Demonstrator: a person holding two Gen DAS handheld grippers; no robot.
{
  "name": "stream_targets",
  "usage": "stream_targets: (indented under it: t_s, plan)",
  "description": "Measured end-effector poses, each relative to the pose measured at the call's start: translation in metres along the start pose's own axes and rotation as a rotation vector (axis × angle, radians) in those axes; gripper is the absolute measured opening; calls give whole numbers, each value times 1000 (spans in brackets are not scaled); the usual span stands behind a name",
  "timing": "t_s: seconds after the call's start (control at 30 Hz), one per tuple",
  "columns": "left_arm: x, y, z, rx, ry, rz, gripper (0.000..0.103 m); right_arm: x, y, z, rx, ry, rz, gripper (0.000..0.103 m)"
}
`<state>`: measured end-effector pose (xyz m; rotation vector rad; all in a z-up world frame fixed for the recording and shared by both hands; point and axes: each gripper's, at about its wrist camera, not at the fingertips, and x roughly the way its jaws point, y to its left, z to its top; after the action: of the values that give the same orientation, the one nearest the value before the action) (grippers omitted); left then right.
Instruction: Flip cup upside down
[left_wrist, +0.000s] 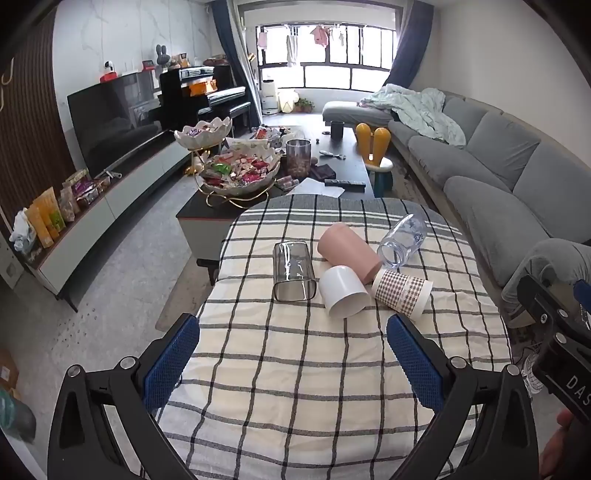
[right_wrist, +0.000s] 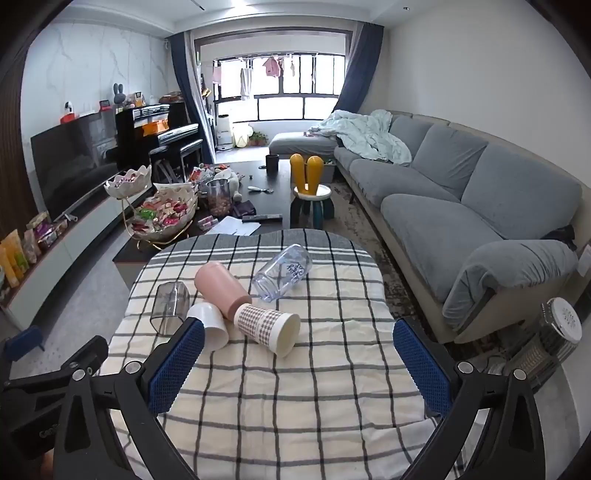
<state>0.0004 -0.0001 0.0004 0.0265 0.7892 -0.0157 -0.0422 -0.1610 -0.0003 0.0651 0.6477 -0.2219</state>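
While both tools hang over the near end of the bench (left_wrist: 295, 387), five cups lie on their sides in a cluster on its checked cloth. Taking the pink cup (left_wrist: 349, 251) as the landmark: the smoky grey square glass (left_wrist: 293, 271) lies just left of it, apart from it; the white cup (left_wrist: 343, 293) lies against its near left side, mouth toward me; the brown-checked paper cup (left_wrist: 402, 291) touches its near end on the right; the clear plastic cup (left_wrist: 402, 240) lies to its right and a little beyond, not touching.

Blue handwriting is printed on the clear plastic cup (right_wrist: 282, 273), too small and curved to read. On the black body at the right edge of the left view I can make out the letters "DAS", cut off.

The left hand-held gripper (left_wrist: 293, 354) has its blue-padded fingers spread wide, holding nothing and short of the cups. The right hand-held gripper (right_wrist: 299, 360) is likewise spread wide and empty; its left pad (right_wrist: 177, 365) overlaps the white cup (right_wrist: 212, 325) in view, though whether they touch I cannot tell.
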Motion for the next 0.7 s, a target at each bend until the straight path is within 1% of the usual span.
stream_targets:
  t_s: [0.03,0.07,0.17,0.27,0.5,0.53,0.7]
  plan:
    - [0,0,0,1,-3,0,103,0,0,0,1,2,1,102]
    - [-3,-3,-1,14,-29,13,103,0,0,0,0,1,2,102]
    - [-6,-5,-2,13,-40,13,103,0,0,0,2,-4,2,102]
    - [-5,-2,2,8,-30,9,103,-1,-1,0,2,-6,1,102]
    - [-4,1,5,14,-37,2,103,-1,-1,-1,2,-7,1,102]
    - [-10,-5,1,18,-43,9,103,-1,-1,-1,2,-7,2,102]
    - [-11,-6,-1,20,-42,8,103,-1,-2,0,3,-6,3,102]
